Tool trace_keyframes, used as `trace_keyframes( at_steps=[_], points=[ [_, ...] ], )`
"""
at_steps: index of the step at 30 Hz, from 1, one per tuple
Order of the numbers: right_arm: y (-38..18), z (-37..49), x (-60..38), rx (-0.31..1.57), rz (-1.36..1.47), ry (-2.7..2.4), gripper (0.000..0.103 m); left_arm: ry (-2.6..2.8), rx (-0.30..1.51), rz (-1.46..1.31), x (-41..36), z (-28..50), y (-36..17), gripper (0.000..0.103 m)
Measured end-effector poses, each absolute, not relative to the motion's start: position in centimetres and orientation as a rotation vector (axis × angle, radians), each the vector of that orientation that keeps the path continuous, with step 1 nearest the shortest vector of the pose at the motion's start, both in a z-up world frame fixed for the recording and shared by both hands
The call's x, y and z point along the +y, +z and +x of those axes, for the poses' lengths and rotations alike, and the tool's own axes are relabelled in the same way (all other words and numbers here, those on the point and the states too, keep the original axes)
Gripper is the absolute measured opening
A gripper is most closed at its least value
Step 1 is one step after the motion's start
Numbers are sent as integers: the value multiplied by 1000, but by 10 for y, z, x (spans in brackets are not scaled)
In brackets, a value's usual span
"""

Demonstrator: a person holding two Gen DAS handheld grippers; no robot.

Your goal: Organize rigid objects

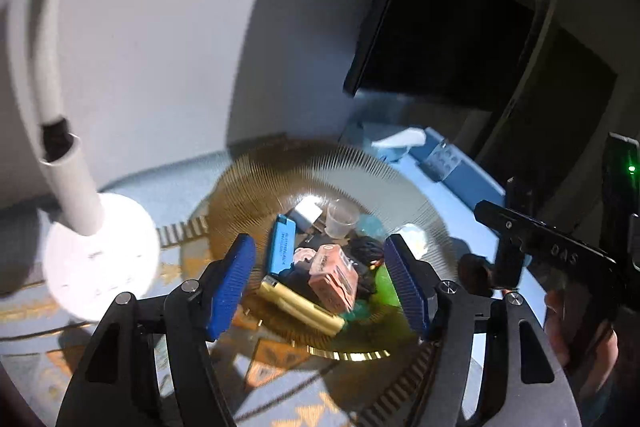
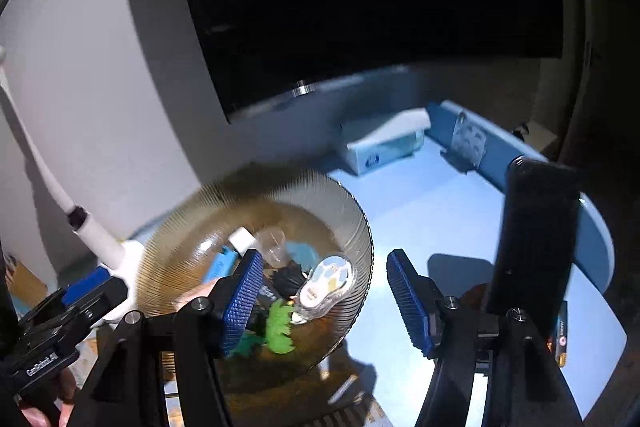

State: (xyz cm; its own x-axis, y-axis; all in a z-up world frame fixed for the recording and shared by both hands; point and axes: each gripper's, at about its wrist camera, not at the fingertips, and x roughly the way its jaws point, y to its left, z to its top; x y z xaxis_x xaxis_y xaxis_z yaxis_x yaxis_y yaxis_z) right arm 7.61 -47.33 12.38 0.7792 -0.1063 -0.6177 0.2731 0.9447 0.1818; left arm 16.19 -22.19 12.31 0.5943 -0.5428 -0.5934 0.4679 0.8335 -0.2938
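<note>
- Left wrist view: left gripper [image 1: 320, 281] parted, empty, above bowl [image 1: 240, 187], framing pink box [image 1: 334, 281] for pickup.
- Right gripper [image 2: 320, 297] parted, empty, straddling bowl rim.

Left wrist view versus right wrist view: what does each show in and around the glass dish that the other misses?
Only the left wrist view shows the gold lighter, the pink box and the round white lamp base. Only the right wrist view shows the white oval case with pale spots and a black upright object on the blue table. Both show the ribbed glass dish, the clear cup, the blue lighter and the green toy.
</note>
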Motion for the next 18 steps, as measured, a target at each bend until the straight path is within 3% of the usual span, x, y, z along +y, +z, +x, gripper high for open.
trace_keyframes(
  at_steps=[10,12,14,18],
  points=[
    [157,26,-416,571,267,-76,63,-470,560,-134,-137,68,195,65],
    [166,16,-395,547,247,-26,63,-429,508,-131,-115,44,209,71],
    [170,8,-371,523,228,38,63,-381,458,-128,-98,24,216,84],
    [159,-2,-314,513,162,159,72,-235,413,-76,-68,-13,210,86]
  ],
)
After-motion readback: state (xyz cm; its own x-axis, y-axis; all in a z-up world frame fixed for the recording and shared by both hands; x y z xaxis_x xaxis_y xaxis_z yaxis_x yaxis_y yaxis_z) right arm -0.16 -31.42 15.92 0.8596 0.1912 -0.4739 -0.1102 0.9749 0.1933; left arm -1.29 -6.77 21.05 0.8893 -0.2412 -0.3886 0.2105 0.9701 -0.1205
